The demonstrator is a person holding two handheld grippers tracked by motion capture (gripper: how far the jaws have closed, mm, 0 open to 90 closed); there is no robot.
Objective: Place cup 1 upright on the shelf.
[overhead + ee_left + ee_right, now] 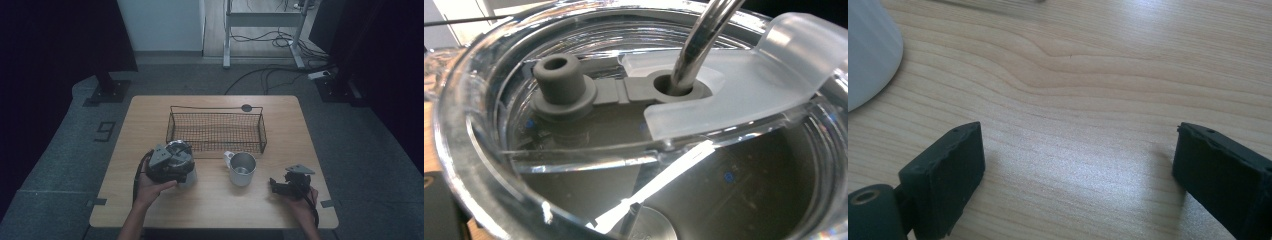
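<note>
Pale wood surface (210, 200) carries a wire basket (216, 131) as landmark. High view: the left gripper (169, 161) sits at the basket's near left corner, over a clear tumbler (189, 176); whether its jaws grip the tumbler cannot be told. A metal mug (242, 168) stands just in front of the basket's near right part. The right gripper (278, 186) rests on the surface, in front of and to the right of the basket.

Left gripper view: clear tumbler lid (744, 95) seen close, a metal straw (704, 40) through its grey seal (674, 86); a grey plug (560, 80) beside it.

Right gripper view: jaws spread apart, nothing between them, bare wood beneath.
</note>
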